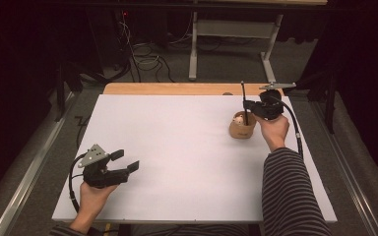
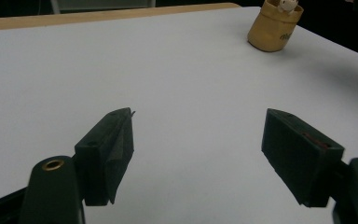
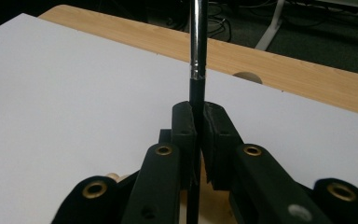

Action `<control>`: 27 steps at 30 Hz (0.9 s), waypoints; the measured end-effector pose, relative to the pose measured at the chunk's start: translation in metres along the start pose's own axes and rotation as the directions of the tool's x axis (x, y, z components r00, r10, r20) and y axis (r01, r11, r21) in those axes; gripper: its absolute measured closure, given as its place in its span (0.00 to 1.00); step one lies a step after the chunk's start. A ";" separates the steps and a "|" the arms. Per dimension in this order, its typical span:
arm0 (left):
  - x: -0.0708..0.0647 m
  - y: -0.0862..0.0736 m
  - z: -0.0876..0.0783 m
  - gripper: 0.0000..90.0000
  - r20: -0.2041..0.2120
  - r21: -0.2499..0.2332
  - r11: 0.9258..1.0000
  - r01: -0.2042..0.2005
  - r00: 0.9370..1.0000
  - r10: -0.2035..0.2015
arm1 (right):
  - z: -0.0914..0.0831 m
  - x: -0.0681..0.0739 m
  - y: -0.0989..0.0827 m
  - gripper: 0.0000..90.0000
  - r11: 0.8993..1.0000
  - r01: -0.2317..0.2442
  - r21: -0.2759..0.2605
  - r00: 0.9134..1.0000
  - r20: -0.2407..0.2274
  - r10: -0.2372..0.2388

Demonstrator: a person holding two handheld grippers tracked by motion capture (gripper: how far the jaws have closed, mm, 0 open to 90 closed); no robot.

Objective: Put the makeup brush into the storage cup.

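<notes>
My right gripper (image 1: 246, 104) clamps a slim black rod w/ silver ferrule (image 3: 196, 56) upright over a tan round cup (image 1: 242, 129), writing unreadable; left gripper (image 1: 126, 160) hangs open above white tabletop (image 1: 177, 147).

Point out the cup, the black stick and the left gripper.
cup (image 1: 242, 130), high view, its tan side wall.
black stick (image 3: 197, 42), right gripper view, its shaft above the jaws.
left gripper (image 1: 126, 161), high view, between its open jaws.

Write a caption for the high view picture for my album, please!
The right claw holds a thin stick over a tan cup, left claw waiting open.
</notes>
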State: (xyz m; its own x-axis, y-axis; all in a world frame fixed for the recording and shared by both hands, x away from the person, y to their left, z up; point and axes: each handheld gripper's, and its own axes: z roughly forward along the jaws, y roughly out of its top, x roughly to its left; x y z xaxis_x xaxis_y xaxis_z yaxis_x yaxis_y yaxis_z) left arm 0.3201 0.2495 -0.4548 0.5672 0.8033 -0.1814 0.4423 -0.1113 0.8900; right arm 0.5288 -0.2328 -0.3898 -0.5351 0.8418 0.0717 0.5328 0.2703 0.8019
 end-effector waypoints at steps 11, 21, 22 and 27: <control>0.000 0.000 0.000 0.28 0.000 -0.001 1.000 0.000 1.000 0.000 | 0.009 0.002 -0.004 0.95 1.000 0.000 0.031 1.000 0.008 0.000; 0.000 0.000 -0.001 0.28 -0.001 -0.002 1.000 0.000 1.000 0.000 | 0.012 0.001 -0.009 0.95 0.999 -0.001 0.050 1.000 0.018 0.000; 0.000 0.000 0.000 0.28 0.000 -0.001 1.000 -0.003 1.000 0.003 | 0.012 0.001 -0.009 0.95 0.999 -0.003 0.050 1.000 0.021 0.002; 0.000 0.000 0.001 0.28 0.001 0.003 1.000 0.000 1.000 0.000 | 0.014 -0.001 -0.015 0.95 0.999 -0.007 0.054 1.000 0.030 0.005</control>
State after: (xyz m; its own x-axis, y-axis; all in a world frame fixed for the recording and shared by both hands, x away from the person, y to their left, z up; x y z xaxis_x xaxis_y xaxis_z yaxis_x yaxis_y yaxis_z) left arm 0.3210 0.2492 -0.4554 0.5678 0.8028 -0.1819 0.4444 -0.1130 0.8887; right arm 0.5304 -0.2315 -0.4098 -0.5122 0.8569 0.0579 0.5707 0.2892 0.7685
